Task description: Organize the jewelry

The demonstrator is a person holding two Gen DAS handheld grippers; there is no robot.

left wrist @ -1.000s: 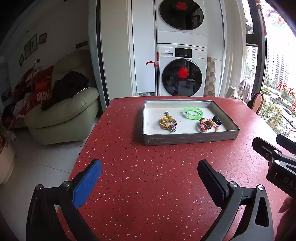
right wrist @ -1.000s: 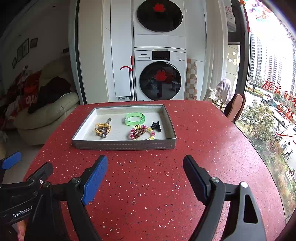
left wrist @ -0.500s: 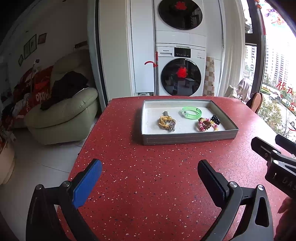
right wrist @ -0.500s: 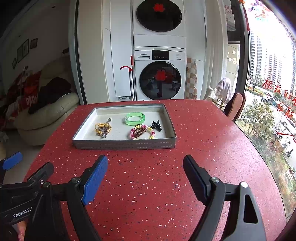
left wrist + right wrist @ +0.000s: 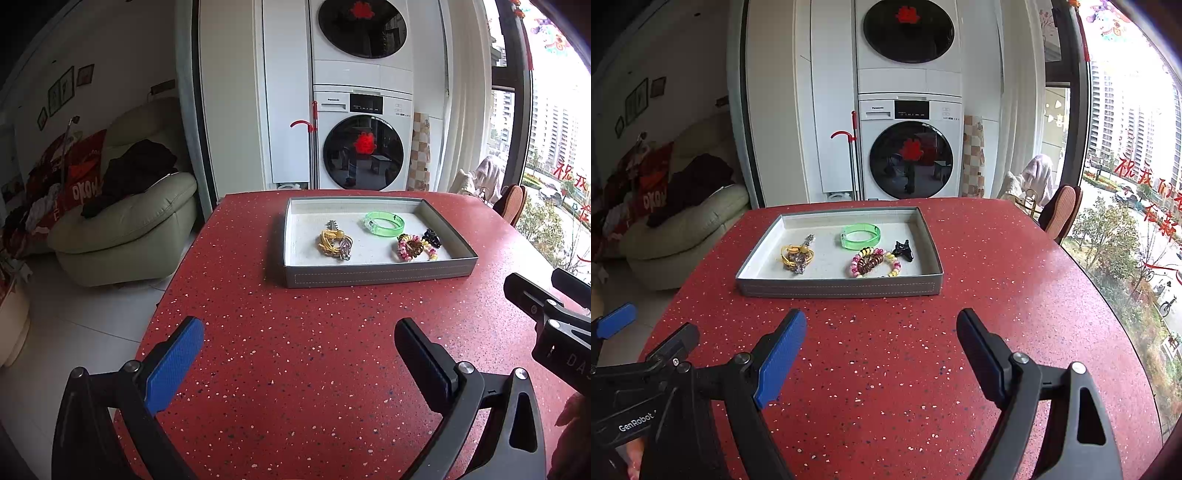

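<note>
A grey tray (image 5: 376, 275) (image 5: 838, 288) stands on the red speckled table. In it lie a green bangle (image 5: 384, 223) (image 5: 860, 235), a yellow cord bracelet with a metal charm (image 5: 334, 243) (image 5: 797, 254), a pink-and-yellow beaded bracelet around a brown coil tie (image 5: 415, 248) (image 5: 873, 263) and a black hair clip (image 5: 432, 237) (image 5: 903, 250). My left gripper (image 5: 299, 354) is open and empty, well short of the tray. My right gripper (image 5: 882, 347) is open and empty too, just before the tray's near wall. Each gripper shows at the edge of the other's view.
The table's left edge (image 5: 162, 306) drops to a tiled floor with a cream sofa (image 5: 122, 229). A stacked washer and dryer (image 5: 910, 147) stand behind the table. A chair back (image 5: 1062, 210) and a large window are at the right.
Both grippers have stayed nearly still and open. The left view has shifted very slightly, so the tray sits a touch further left.
</note>
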